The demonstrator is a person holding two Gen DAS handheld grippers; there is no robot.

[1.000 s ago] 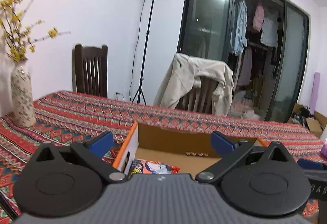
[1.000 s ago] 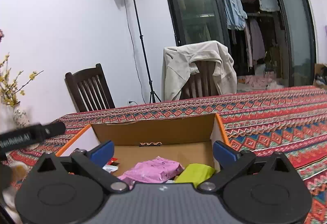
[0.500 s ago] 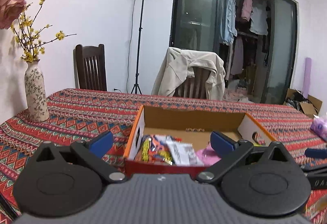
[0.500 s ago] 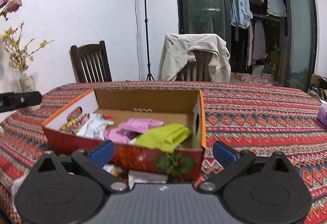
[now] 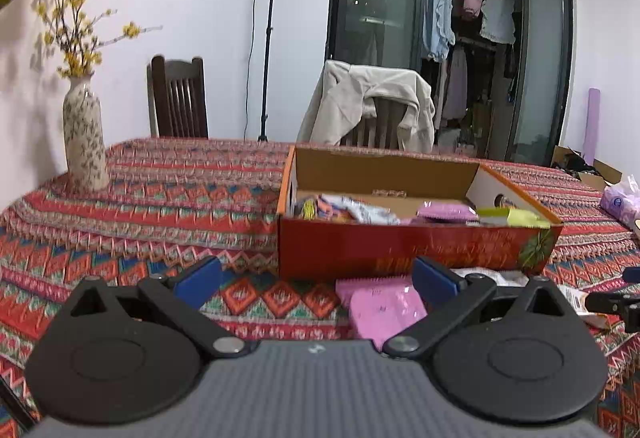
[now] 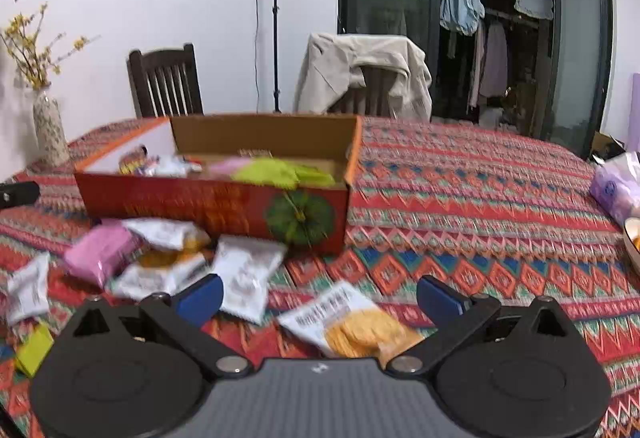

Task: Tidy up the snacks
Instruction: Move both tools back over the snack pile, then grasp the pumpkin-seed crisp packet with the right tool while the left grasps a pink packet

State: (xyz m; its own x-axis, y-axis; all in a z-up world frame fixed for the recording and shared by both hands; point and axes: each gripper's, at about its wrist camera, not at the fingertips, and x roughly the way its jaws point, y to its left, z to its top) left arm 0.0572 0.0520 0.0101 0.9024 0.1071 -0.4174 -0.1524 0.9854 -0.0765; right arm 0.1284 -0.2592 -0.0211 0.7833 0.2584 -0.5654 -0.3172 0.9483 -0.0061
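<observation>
— What does the left wrist camera show?

— The left gripper point(image 5: 316, 278) hangs low over the patterned tablecloth point(image 5: 168, 198), its blue-tipped fingers point(image 5: 198, 280) spread wide with nothing between them. Straight ahead stands the red cardboard box point(image 5: 416, 250), lid off, with snack packets inside: a pink one point(image 5: 446, 211) and a yellow-green one point(image 5: 516, 217) toward its right end, and a striped jumble at the left end (too blurred to name). A pink packet point(image 5: 382, 304) lies on the cloth just in front of the box, beside the gripper's right finger. A flowered vase point(image 5: 84, 142) stands far left, and a purple tissue pack point(image 5: 620, 202) sits at the right edge.

— And the right wrist camera?

— The right gripper point(image 6: 318, 298) is also wide open and empty, held above the cloth. Between its fingers lies a white packet printed with yellow crackers point(image 6: 352, 322), flat on the table. To the left lies a loose scatter: a white packet point(image 6: 244, 270), another pink packet point(image 6: 100, 252), more white ones overlapping near it, and a small yellow-green packet point(image 6: 34, 354) at the far left edge. The box sits behind them all, its pumpkin picture point(image 6: 300, 218) facing the camera, a yellow-green packet point(image 6: 276, 172) showing over the rim.

— Anything past the table?

— Two chairs, one draped with a beige jacket point(image 6: 360, 70), and a light stand point(image 6: 275, 18) against the wall.
</observation>
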